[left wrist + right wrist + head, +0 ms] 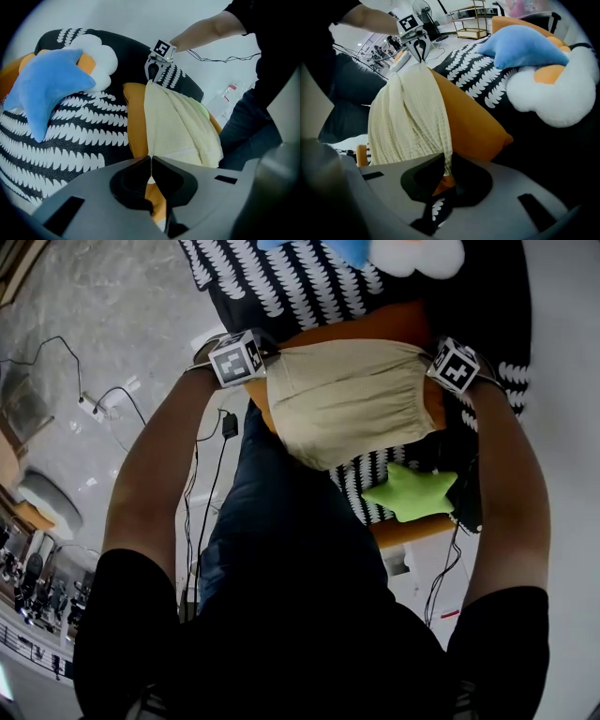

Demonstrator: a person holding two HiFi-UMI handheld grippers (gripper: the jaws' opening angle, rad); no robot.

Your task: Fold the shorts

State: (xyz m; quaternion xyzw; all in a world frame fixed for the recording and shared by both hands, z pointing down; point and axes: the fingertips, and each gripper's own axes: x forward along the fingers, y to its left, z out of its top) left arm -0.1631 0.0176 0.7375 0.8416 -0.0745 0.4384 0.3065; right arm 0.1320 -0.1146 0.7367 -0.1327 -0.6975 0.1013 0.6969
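Note:
Cream waffle-weave shorts [352, 399] lie stretched across an orange cushion [375, 326] on a black cover with white leaf print. My left gripper [265, 371] is shut on the shorts' left corner; in the left gripper view its jaws [150, 158] meet on the cloth edge of the shorts [180, 126]. Over at the opposite corner, my right gripper [433, 360] is shut on the shorts, and the cloth [412, 117] runs down into its jaws [445, 168]. Each gripper shows in the other's view, the right gripper [156, 74] and the left gripper [420, 50], with the fabric taut between them.
A blue star pillow [47, 89] and a white flower cushion [101, 54] lie on the patterned cover [70, 136] beyond the shorts. A green star pillow [412, 491] sits near its front edge. The person's dark-trousered legs [281, 521] stand close, and cables [94, 404] trail over the floor.

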